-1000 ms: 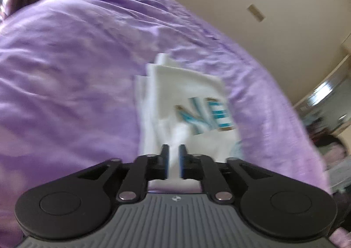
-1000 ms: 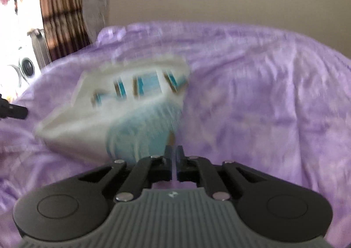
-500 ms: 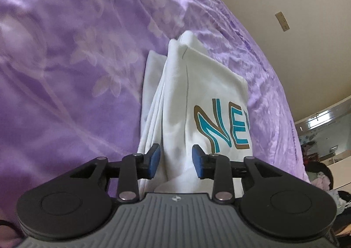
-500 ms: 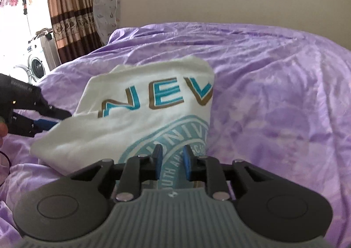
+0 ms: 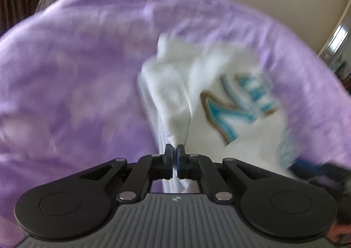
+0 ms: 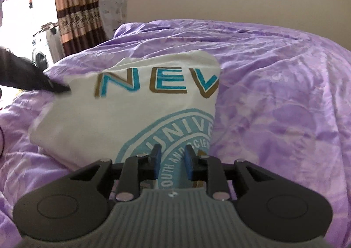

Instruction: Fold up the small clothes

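Left wrist view: I read the left gripper (image 5: 174,155) clenched on the edge of the white T-shirt (image 5: 197,98), folded on the purple bedspread (image 5: 65,72), while the right gripper (image 6: 172,157) stands released over its hem.

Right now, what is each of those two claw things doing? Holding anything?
Left gripper: shut, pinching an edge of the white T-shirt.
Right gripper: open, its fingers either side of the shirt's fabric, gripping nothing.

Left gripper (image 5: 174,155) pinched closed; right gripper (image 6: 172,158) parted, 2 fingers apart.
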The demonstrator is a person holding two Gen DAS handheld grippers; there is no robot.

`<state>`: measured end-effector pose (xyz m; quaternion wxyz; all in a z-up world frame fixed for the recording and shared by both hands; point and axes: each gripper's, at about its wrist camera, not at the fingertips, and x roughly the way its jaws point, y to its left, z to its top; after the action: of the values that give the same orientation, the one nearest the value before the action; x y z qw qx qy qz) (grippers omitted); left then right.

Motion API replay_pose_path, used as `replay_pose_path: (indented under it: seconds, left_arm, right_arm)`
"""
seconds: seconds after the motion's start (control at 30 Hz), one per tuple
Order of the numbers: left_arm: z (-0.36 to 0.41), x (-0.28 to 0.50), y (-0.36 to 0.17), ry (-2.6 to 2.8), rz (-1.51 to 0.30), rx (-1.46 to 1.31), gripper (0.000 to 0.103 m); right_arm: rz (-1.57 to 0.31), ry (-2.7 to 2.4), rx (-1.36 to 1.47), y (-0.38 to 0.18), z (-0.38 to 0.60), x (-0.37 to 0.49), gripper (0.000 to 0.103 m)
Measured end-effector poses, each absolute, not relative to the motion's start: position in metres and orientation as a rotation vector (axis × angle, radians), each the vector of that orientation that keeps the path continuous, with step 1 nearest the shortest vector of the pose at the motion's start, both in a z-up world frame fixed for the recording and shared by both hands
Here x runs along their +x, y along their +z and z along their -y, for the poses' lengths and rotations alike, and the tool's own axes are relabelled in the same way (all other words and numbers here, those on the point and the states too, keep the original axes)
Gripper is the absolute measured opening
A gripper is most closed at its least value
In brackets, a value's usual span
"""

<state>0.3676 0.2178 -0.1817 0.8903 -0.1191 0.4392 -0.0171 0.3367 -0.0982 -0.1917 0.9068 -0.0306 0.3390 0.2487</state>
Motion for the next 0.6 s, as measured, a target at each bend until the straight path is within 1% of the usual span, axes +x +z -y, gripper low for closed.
replay_pose_path:
  seconds: [0.07, 0.2, 0.23, 0.3, 0.4, 0.5, 0.6]
  left_arm:
    - [-0.215, 0.369, -0.195, -0.026, -0.907, -0.263, 0.002]
    - [-0.214, 0.369, -0.193, -0.032, -0.899, -0.253, 0.003]
    - [-0.215, 0.367, -0.189, -0.045, -0.900, -0.252, 0.005]
    - [-0.221, 0.359, -0.176, -0.040, -0.905, -0.262, 0.016]
    - [-0.224, 0.339, -0.157, -0.008, -0.886, -0.257, 0.017]
    - [-0.210, 0.316, -0.136, 0.000, -0.781, -0.262, 0.017]
    - [-0.188, 0.307, -0.126, -0.077, -0.738, -0.262, 0.017]
  right_arm:
    - [-0.714, 0.520, -0.082, -0.198, 0.095, 0.336, 0.018]
    - [-0.726, 0.507, -0.099, -0.204, 0.094, 0.334, 0.018]
    - [-0.730, 0.504, -0.100, -0.202, 0.095, 0.334, 0.018]
    - [-0.743, 0.495, -0.088, -0.199, 0.100, 0.331, 0.018]
    - [-0.756, 0.470, -0.043, -0.190, 0.113, 0.324, 0.018]
    - [-0.685, 0.475, -0.020, -0.175, 0.120, 0.314, 0.019]
    - [-0.606, 0.514, -0.020, -0.160, 0.114, 0.309, 0.018]
